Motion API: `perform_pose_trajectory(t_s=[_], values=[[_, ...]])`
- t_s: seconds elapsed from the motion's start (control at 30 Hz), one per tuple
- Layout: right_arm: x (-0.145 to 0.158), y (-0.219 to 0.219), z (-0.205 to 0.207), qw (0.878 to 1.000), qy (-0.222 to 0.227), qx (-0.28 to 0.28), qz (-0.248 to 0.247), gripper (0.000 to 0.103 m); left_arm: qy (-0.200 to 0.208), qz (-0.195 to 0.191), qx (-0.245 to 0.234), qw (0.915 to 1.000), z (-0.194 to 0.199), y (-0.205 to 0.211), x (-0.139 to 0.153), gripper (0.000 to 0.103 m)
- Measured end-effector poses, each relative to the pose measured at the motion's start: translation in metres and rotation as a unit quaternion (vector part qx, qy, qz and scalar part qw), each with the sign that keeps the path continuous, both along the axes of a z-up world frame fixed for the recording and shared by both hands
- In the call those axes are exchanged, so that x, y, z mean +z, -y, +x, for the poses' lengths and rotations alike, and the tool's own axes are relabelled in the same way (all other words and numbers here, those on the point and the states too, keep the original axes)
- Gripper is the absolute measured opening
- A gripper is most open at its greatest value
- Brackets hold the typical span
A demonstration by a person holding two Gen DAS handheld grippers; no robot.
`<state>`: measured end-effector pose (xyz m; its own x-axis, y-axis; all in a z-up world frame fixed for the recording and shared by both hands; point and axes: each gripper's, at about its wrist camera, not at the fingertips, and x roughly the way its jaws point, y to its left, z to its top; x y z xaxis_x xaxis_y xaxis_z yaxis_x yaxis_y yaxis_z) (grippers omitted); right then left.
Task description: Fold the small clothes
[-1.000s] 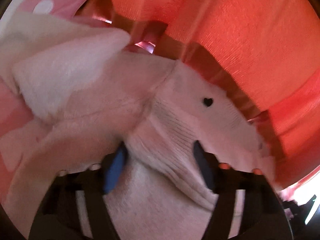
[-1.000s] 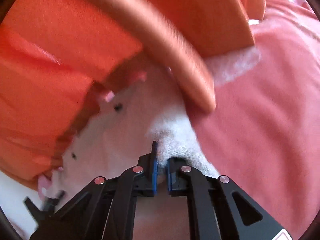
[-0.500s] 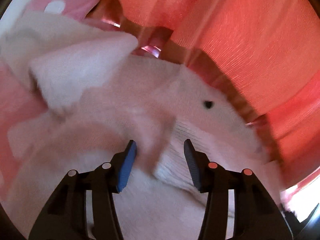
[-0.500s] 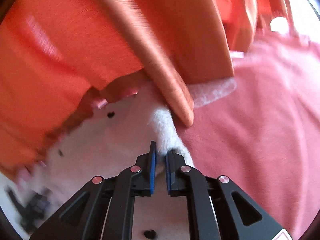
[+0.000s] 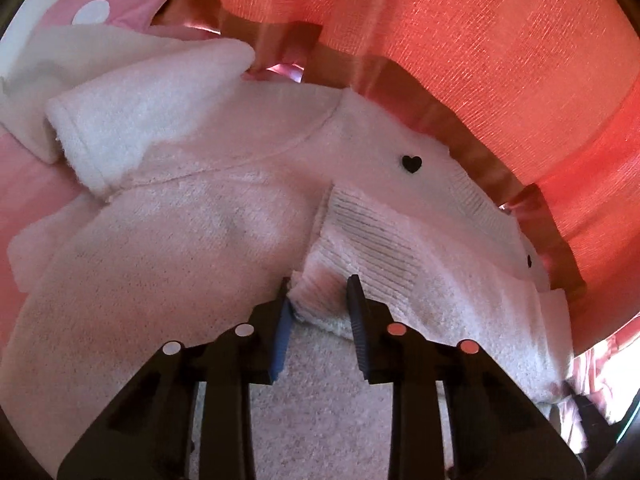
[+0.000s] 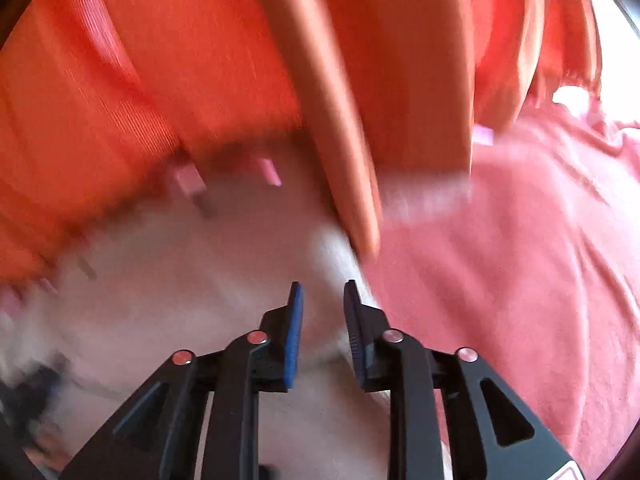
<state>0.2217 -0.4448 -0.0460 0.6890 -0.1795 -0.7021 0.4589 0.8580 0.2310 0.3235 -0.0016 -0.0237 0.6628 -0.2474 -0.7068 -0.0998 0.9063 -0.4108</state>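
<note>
A small white fleece sweater [image 5: 192, 216] with black heart buttons [image 5: 411, 163] lies spread on a pink bed sheet [image 6: 520, 264]. Its ribbed hem [image 5: 360, 248] is folded up in the middle. My left gripper [image 5: 318, 304] has narrowed its jaws around that ribbed fold, with the fabric between the pads. In the blurred right wrist view the sweater [image 6: 180, 280] fills the lower left. My right gripper [image 6: 320, 300] has its jaws parted a little over the sweater's edge, no longer pinching it.
An orange curtain [image 5: 460, 40] hangs close behind the sweater; it also shows in the right wrist view [image 6: 200, 60]. A pink pillow with a white dot [image 5: 104, 12] and a white cloth [image 5: 80, 52] lie at the far left.
My left gripper has closed in from wide open onto the ribbed hem fold. My right gripper, earlier shut on the sweater's edge, has opened a little and let it go.
</note>
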Motion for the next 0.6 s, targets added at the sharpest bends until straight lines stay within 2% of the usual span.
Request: perform_pose_trajectory(t_s=[0.03, 0.07, 0.13, 0.17, 0.27, 0.33, 0.4, 0.43, 0.5, 0.6], values=[[0.003, -0.003, -0.006, 1.000, 0.015, -0.007, -0.011, 0.019, -0.001, -0.005, 0.000, 1.0000, -0.002, -0.002, 0.001, 0.027], [0.014, -0.010, -0.008, 1.000, 0.008, -0.004, -0.019, 0.019, -0.001, -0.015, 0.005, 0.9999, -0.005, -0.007, 0.003, 0.027], [0.036, -0.019, -0.018, 0.999, 0.033, 0.008, 0.004, 0.023, 0.006, -0.053, 0.028, 0.9982, -0.013, -0.022, 0.011, 0.028], [0.048, -0.028, -0.027, 0.998, 0.057, 0.016, 0.029, 0.023, 0.010, -0.070, 0.038, 0.9968, -0.014, -0.032, 0.016, 0.039], [0.067, -0.063, -0.045, 0.992, 0.066, 0.063, 0.082, 0.026, 0.011, -0.085, 0.083, 0.9928, -0.016, -0.081, 0.034, 0.061], [0.076, -0.092, -0.059, 0.990, 0.071, 0.097, 0.076, 0.035, 0.018, -0.065, 0.115, 0.9911, -0.020, -0.122, 0.042, 0.065], [0.080, -0.127, -0.072, 0.988, 0.068, 0.136, 0.031, 0.046, 0.018, -0.029, 0.153, 0.9877, -0.023, -0.167, 0.046, 0.065], [0.079, -0.139, -0.075, 0.987, 0.066, 0.149, 0.012, 0.049, 0.018, -0.015, 0.175, 0.9844, -0.024, -0.196, 0.045, 0.065], [0.076, -0.161, -0.078, 0.984, 0.060, 0.166, -0.010, 0.049, 0.006, 0.000, 0.217, 0.9761, -0.023, -0.251, 0.039, 0.065], [0.067, -0.174, -0.067, 0.982, 0.045, 0.185, 0.005, 0.050, -0.025, 0.008, 0.260, 0.9652, -0.011, -0.310, 0.024, 0.065]])
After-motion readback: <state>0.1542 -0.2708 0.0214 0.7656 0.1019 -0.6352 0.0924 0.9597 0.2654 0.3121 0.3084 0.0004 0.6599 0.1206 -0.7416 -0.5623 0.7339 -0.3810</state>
